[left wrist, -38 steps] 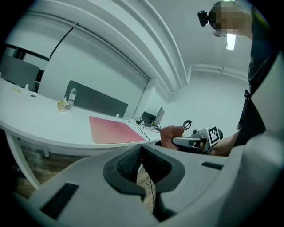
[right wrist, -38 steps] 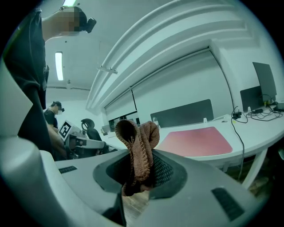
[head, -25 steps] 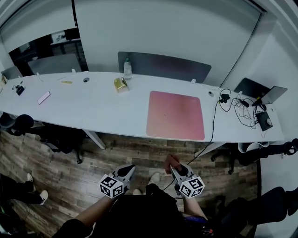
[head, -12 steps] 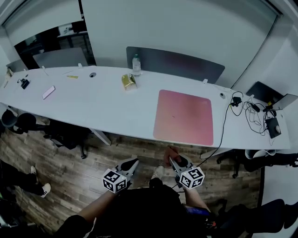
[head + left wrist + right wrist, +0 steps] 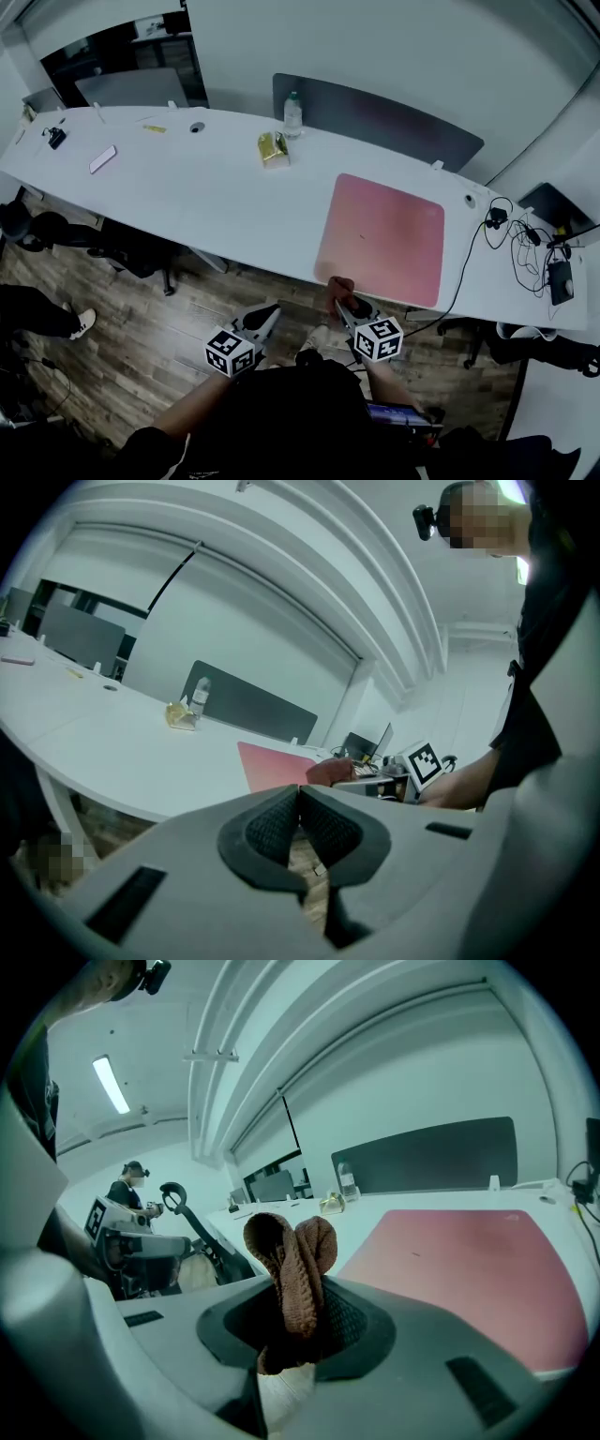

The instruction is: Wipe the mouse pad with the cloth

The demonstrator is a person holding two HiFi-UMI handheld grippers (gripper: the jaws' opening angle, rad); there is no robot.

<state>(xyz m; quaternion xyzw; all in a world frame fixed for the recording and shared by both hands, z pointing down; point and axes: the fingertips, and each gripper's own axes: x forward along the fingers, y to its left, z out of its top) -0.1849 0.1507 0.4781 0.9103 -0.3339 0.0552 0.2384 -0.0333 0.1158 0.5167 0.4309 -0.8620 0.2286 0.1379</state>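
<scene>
A pink mouse pad (image 5: pixel 382 238) lies flat on the long white desk (image 5: pixel 187 197), right of the middle; it also shows as the pink mouse pad (image 5: pixel 469 1269) ahead of the right jaws. My right gripper (image 5: pixel 339 302) is shut on a folded brown cloth (image 5: pixel 292 1269), which sticks up between the jaws; the cloth (image 5: pixel 339 286) hangs just short of the desk's near edge, below the pad. My left gripper (image 5: pixel 269 317) is shut with nothing in it, held over the floor to the left; the right gripper's marker cube (image 5: pixel 424 761) shows beyond it.
On the desk stand a water bottle (image 5: pixel 292 114) and a yellow packet (image 5: pixel 273 149) at the back, a phone (image 5: pixel 103 158) at far left, and cables with a laptop (image 5: pixel 525 234) at the right. Dark chairs (image 5: pixel 122 253) stand under the desk, above the wood floor.
The head view has shifted so the desk and pad sit closer and more tilted. Both grippers stay low in front of the desk, the right one still holding the cloth.
</scene>
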